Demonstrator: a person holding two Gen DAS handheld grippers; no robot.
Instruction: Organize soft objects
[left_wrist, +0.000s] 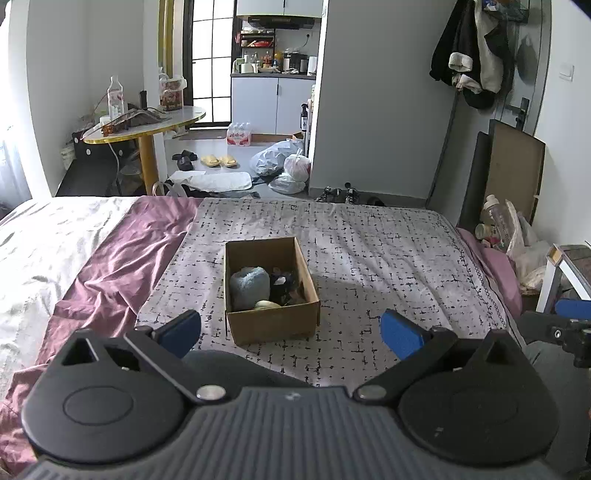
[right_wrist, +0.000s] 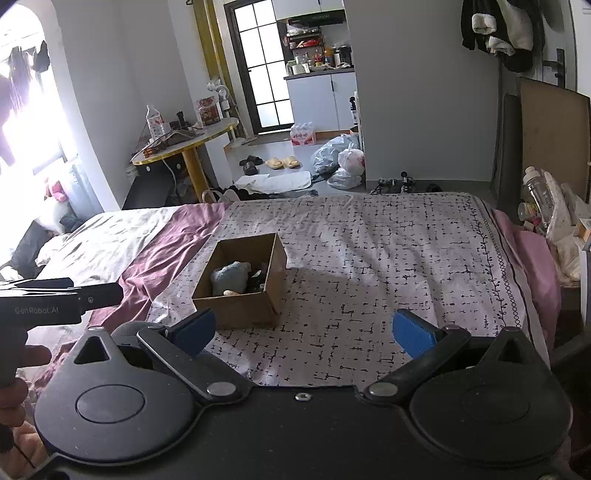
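An open cardboard box (left_wrist: 271, 321) (right_wrist: 236, 312) stands on the patterned bedspread (left_wrist: 369, 251) (right_wrist: 369, 266). Inside it lie a fuzzy light-blue soft item (left_wrist: 249, 286) (right_wrist: 229, 277), a dark item (left_wrist: 282, 286) (right_wrist: 256, 278) and a small pale yellowish piece (left_wrist: 266, 304) (right_wrist: 231, 292). My left gripper (left_wrist: 291, 334) hovers open just in front of the box, nothing between its blue pads. My right gripper (right_wrist: 304, 332) is open too, to the right of the box and empty. The left tool's body (right_wrist: 55, 301) shows at the left edge of the right wrist view.
A mauve sheet (left_wrist: 122, 266) and a white cover (left_wrist: 40, 240) lie left of the bedspread. Beyond the bed stand a round gold-edged table (left_wrist: 147, 125), slippers (left_wrist: 218, 160), plastic bags (left_wrist: 284, 166) and shoes on the floor. Bottles and bags (left_wrist: 506, 229) crowd the right bedside.
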